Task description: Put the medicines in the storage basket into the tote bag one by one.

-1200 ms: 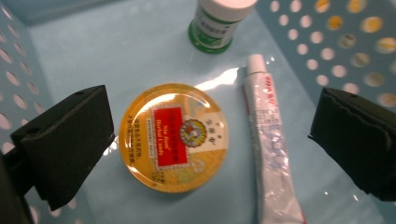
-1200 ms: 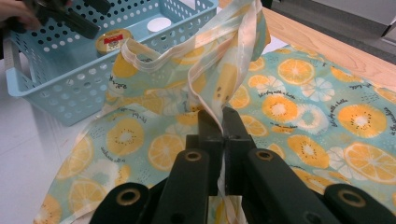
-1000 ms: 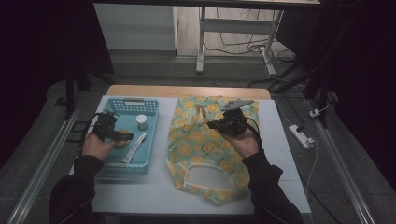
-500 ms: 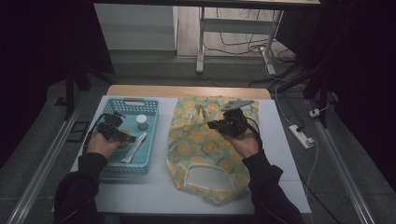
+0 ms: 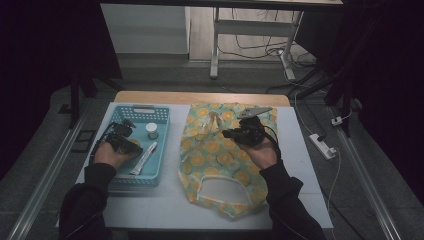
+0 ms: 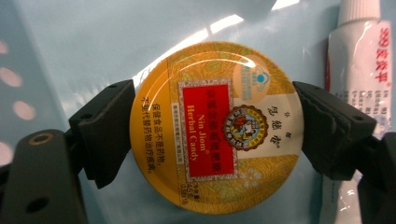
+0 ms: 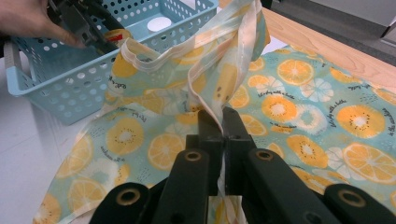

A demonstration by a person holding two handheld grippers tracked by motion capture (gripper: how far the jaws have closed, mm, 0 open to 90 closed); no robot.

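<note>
- the left hand-held gripper [image 5: 131,143] reaches down into the light blue basket [image 5: 159,116] at the left side of the white counter [image 5: 170,205].
- in the left gripper view its 2 black jaws flank a round yellow candy tin [image 6: 217,125] that lies flat on the basket floor, label up; the jaws have just been closing in, and both pads now sit right at the tin's rim, the left one touching it, though whether they already press is hard to tell.
- a white tube [image 6: 362,60] lies just beside the tin on the basket floor, and in the high view a small white-capped jar [image 5: 152,131] stands farther back in the same basket.
- the right hand-held gripper [image 5: 230,133] is clamped tight on a thin strap of the fruit-print bag [image 5: 220,165], the jaws nearly together with the fabric pinched between them.
- the bag lies spread flat on the counter just right of the basket, printed with orange and kiwi slices; the pinched strap [image 7: 219,88] is lifted off the rest of the bag, rising in a loop toward the basket.
</note>
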